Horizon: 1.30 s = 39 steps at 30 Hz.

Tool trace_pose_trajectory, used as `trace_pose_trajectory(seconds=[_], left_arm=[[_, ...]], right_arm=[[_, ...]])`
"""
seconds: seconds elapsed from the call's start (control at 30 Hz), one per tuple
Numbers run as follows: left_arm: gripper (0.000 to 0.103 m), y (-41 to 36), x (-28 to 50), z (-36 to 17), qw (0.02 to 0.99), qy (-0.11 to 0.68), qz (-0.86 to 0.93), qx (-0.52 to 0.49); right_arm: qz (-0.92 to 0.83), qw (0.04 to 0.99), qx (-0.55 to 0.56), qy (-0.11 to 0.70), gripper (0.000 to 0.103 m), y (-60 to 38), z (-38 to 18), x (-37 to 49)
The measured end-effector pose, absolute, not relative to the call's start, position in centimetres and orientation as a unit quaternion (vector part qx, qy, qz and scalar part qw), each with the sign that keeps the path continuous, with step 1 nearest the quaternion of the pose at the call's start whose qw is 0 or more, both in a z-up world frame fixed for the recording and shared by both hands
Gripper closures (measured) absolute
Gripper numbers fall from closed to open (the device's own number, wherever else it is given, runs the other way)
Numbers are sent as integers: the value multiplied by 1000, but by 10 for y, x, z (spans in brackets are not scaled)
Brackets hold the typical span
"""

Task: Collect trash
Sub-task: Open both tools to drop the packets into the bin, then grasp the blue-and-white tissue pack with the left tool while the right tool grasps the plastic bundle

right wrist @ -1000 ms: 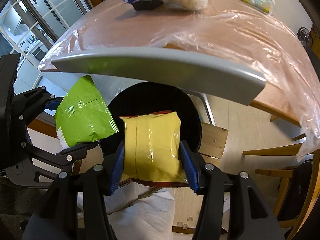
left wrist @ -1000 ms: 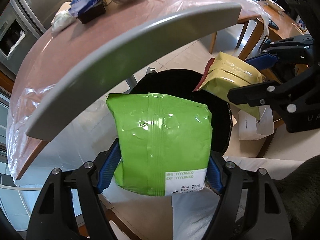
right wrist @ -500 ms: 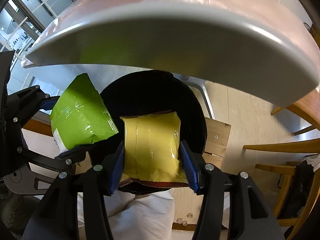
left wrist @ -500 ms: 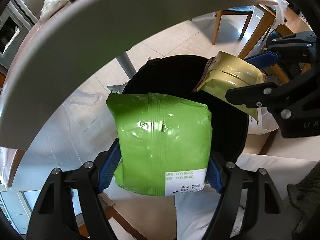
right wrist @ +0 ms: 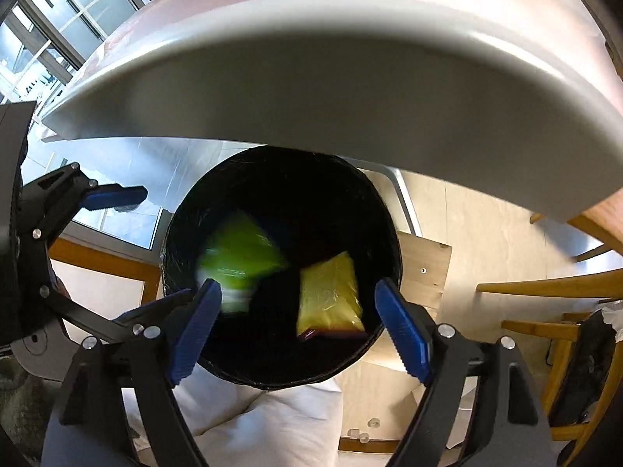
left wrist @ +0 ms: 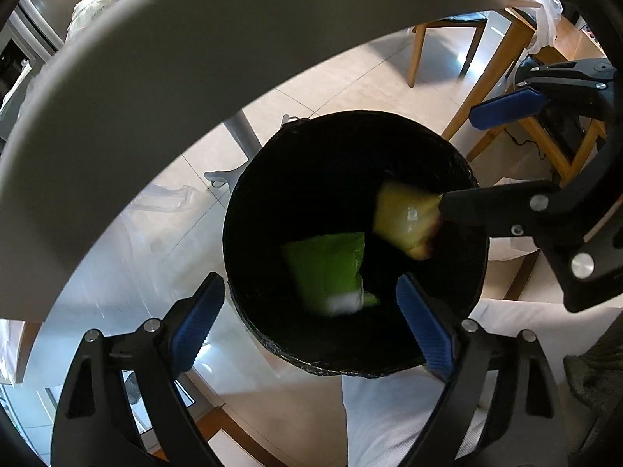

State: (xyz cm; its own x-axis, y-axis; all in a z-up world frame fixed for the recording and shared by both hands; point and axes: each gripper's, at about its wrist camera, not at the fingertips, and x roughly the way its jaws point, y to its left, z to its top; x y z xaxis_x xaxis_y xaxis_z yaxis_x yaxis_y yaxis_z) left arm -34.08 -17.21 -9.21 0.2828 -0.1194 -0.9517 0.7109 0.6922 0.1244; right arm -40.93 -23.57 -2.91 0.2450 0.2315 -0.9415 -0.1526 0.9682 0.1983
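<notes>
A round bin with a black liner (left wrist: 463,179) (right wrist: 385,218) stands on the floor below both grippers. A green packet (left wrist: 327,268) (right wrist: 241,253), blurred, is falling inside it. A yellow packet (left wrist: 405,218) (right wrist: 329,292) drops beside it in the bin. My left gripper (left wrist: 311,319) hangs over the bin with its jaws opening and nothing between the blue pads. My right gripper (right wrist: 298,323) is over the bin too, jaws opening, pads clear of the yellow packet. Each gripper shows at the side of the other's view.
The grey raised lid (left wrist: 163,66) (right wrist: 350,89) arches over the bin. Behind it is a table under clear plastic (right wrist: 163,11). Wooden chair legs (left wrist: 494,62) and a wooden stool (right wrist: 422,268) stand on the tiled floor. White cloth (right wrist: 264,424) lies below the grippers.
Both grippers have opened and let go of their packets. The green and yellow packets have dropped from between the pads into the bin. The lid fills more of each view.
</notes>
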Motion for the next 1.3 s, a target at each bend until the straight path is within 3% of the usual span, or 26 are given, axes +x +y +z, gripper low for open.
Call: trace_pose_trajectory(seconds=[0.27,0.37,0.5,0.57,0.63,0.93,1.3], left_arm=[[12,-153,-347,-74,762,527,-266,266],[12,-136,-357,-37,777,509,-278,244],[11,-123,-358,29,806,464,-314,192],[2,-121,-344,52,828,436,-306,174],[2,-124,-323,65,849,411,-292,160],[2,-154,-199,46,844,444,-279,106],[3,-167,-153,35,822,472,-314,47]], right_arm=[[120,805,38,580,23,-255,13,-422],[124,826,40,548,23,-266,51,-429],[90,866,38,490,11,-285,95,-414],[78,881,33,465,10,-290,106,-391],[71,886,13,458,10,-288,104,-370],[96,875,-98,465,10,-256,71,-281],[123,873,-108,460,13,-252,64,-251]])
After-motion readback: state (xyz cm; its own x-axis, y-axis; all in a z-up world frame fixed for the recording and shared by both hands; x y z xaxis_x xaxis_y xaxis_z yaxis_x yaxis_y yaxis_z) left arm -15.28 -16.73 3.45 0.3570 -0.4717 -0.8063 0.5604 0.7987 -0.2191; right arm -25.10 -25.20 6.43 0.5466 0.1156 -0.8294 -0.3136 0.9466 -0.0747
